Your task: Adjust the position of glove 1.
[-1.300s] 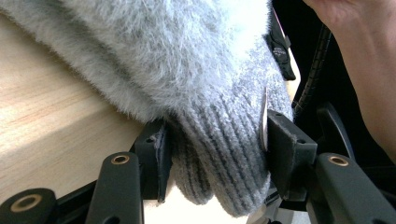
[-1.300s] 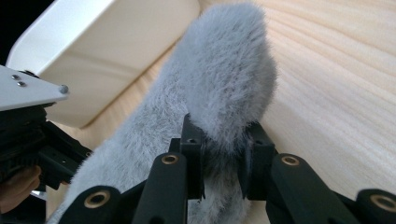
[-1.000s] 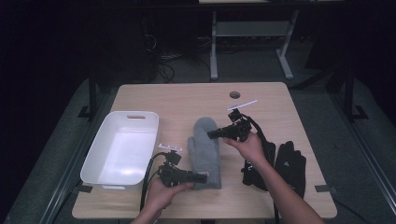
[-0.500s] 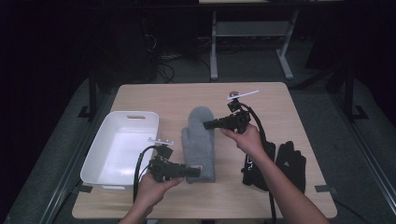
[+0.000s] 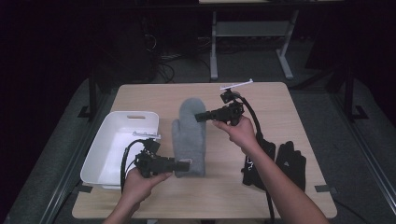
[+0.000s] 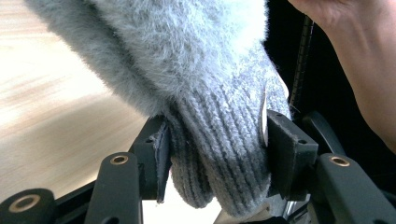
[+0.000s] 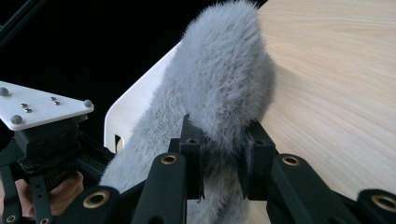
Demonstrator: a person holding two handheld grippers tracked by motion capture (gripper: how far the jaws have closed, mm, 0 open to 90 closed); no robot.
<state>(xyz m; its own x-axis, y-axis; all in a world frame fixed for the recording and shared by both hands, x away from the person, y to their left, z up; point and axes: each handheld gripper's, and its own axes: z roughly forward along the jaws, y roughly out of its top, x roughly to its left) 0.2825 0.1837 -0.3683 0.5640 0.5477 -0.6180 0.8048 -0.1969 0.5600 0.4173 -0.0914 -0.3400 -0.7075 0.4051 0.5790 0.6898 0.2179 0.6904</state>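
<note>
Between both tongs, grey mitten point(image 5: 189, 135)

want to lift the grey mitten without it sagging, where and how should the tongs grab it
At both ends, as now: left tongs shut on the grey mitten's ribbed cuff from the near edge, right tongs pinching the fluffy fingertip end from the far side. It's long and limp, so one grip would probably let it droop.

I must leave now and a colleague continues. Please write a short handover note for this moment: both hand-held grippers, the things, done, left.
Left hand-held gripper: shut on the ribbed cuff of the grey mitten.
Right hand-held gripper: shut on the mitten's fluffy tip.
Things: mitten stretched between both, above the table; white bin at its left; black gloves lying at its right.
Done: mitten gripped at both ends.
Left: probably carry it into the bin and release; the black gloves are untouched.
</note>
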